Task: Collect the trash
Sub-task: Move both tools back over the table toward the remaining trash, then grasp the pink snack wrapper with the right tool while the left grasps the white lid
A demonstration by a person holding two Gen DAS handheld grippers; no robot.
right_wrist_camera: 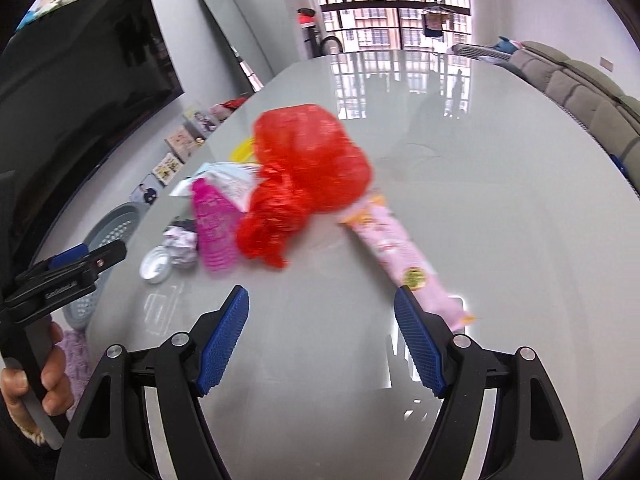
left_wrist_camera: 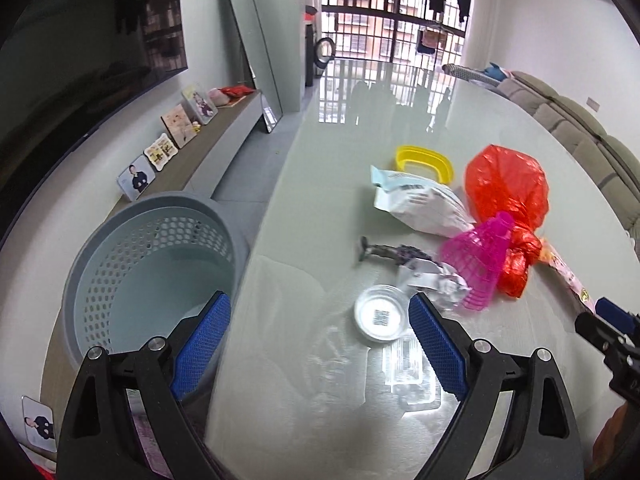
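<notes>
left tongs: spread wide, nothing in them, hanging over the bench edge right next to the grey basket
right tongs: released too, empty, bare bench between the pads
trash pile: red bag as landmark, well ahead of both tongs
pink wrapper: right of the red bag, its near end by the right pad
clear lid: nearer than the red bag, just ahead of the left tongs

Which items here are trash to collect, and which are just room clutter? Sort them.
For the job:
red plastic bag
pink mesh piece
white pouch
pink wrapper
crumpled paper
clear round lid
yellow ring
grey perforated bin

Lying about:
photo frames
leaning mirror
television
sofa
</notes>
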